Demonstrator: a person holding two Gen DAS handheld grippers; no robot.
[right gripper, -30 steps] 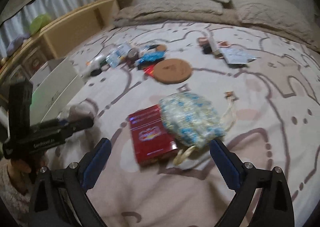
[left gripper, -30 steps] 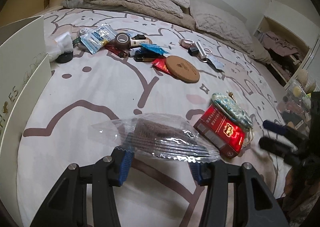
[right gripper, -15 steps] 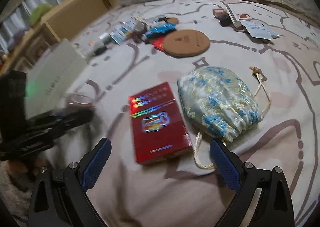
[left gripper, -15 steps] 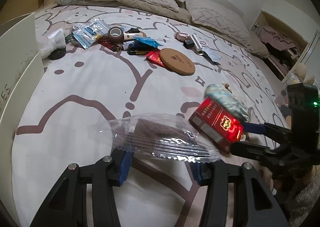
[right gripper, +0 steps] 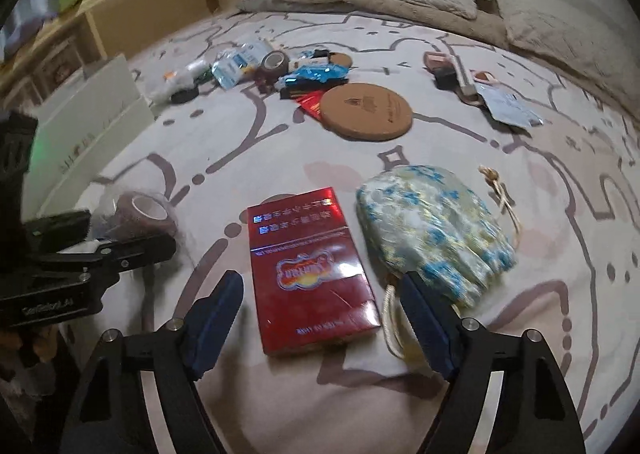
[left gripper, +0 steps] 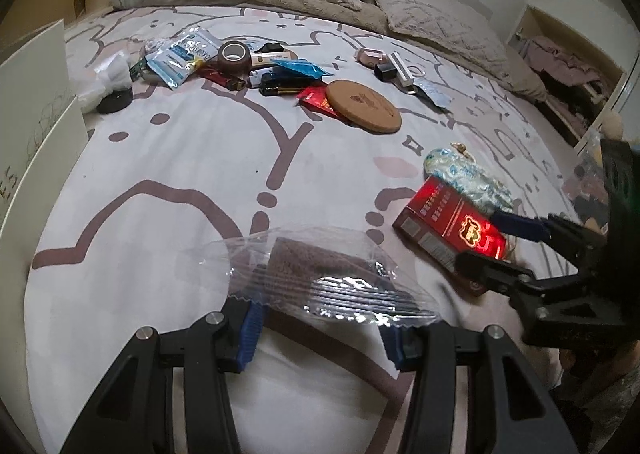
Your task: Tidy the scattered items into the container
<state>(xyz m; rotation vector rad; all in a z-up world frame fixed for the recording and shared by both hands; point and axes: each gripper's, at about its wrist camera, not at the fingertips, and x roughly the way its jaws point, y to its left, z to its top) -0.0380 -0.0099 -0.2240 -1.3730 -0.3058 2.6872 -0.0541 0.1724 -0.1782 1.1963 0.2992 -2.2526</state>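
Left gripper (left gripper: 320, 330) clamped on wrapped brown roll (left gripper: 320, 266). Right gripper (right gripper: 320, 294) just closing, pads apart either side of red box (right gripper: 312, 274); floral pouch (right gripper: 432, 230) at two o'clock.

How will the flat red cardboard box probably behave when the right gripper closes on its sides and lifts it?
The flat red cardboard box looks rigid, so it should probably keep its shape. Its glossy faces may slip a little. The right gripper, whose jaws have just been closing, straddles only its near end, so the far end might droop.

White box (left gripper: 36, 102) cut by left edge
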